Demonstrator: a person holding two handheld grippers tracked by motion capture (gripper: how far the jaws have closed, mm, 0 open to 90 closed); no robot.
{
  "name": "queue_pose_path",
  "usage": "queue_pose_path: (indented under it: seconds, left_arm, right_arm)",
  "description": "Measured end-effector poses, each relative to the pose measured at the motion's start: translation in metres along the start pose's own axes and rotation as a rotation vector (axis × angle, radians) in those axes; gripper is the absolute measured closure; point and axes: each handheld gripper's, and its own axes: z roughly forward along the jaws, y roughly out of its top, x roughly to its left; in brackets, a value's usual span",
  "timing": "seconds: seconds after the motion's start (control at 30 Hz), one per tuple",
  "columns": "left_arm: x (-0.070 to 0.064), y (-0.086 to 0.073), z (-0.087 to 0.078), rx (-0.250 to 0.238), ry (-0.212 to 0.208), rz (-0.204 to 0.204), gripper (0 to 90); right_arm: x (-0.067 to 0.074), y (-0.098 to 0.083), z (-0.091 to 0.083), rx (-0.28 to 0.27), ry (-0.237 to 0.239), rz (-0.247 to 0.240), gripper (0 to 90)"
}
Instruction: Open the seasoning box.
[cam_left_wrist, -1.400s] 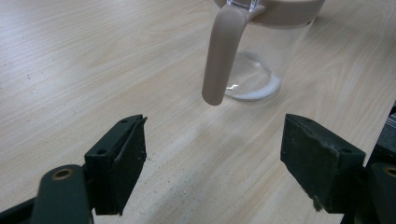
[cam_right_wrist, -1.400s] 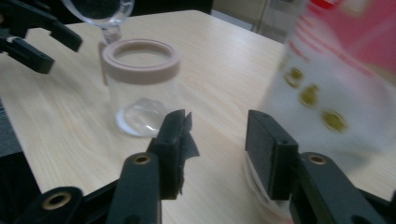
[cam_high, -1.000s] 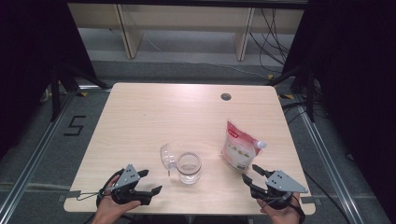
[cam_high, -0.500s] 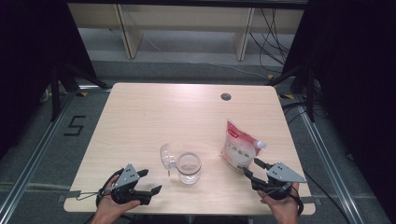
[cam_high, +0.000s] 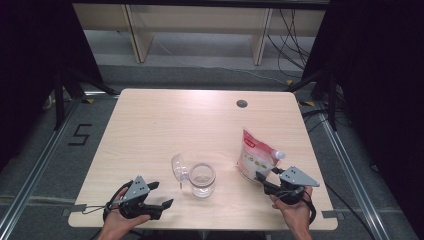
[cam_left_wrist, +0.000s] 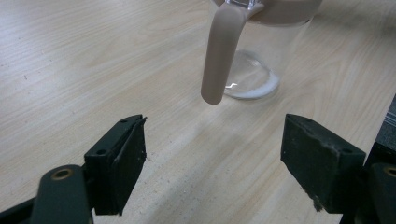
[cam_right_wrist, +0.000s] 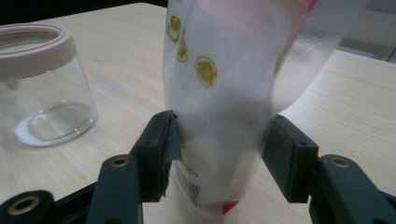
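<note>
The right hand-held gripper (cam_right_wrist: 219, 154) is closing its jaws around the upright pouch (cam_right_wrist: 224, 93), standing right of the jar (cam_high: 202, 180); the left hand-held gripper (cam_left_wrist: 210, 163) is gaping empty.

Between the matt black plastic pads (cam_right_wrist: 161, 149) of the right gripper (cam_right_wrist: 219, 154) stands a pouch (cam_right_wrist: 224, 93) of frosted, slightly glossy plastic film. Ahead of the left gripper (cam_left_wrist: 212, 163), with its worn matt pads (cam_left_wrist: 128, 158), a clear, glossy glass jar (cam_left_wrist: 261, 56) with a smooth matt beige clasp (cam_left_wrist: 219, 51) rests on a pale, matt wood-grain table (cam_left_wrist: 70, 70).
</note>
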Motion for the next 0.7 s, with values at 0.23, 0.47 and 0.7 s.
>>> queue_pose_path:
  seconds: [0.23, 0.47, 0.7]
  left_arm:
    - [0.001, 0.000, -0.001, 0.015, 0.003, 0.007, 22.0]
    - [0.001, 0.000, -0.001, 0.016, 0.003, 0.011, 22.1]
    - [0.000, 0.001, 0.000, 0.006, -0.006, 0.020, 22.1]
  right_arm:
    - [0.017, 0.001, 0.000, -0.006, -0.097, 0.019, 50.1]
    - [0.038, 0.004, 0.002, -0.009, -0.172, 0.118, 50.1]
    - [0.036, 0.001, 0.001, -0.019, -0.178, 0.168, 49.6]
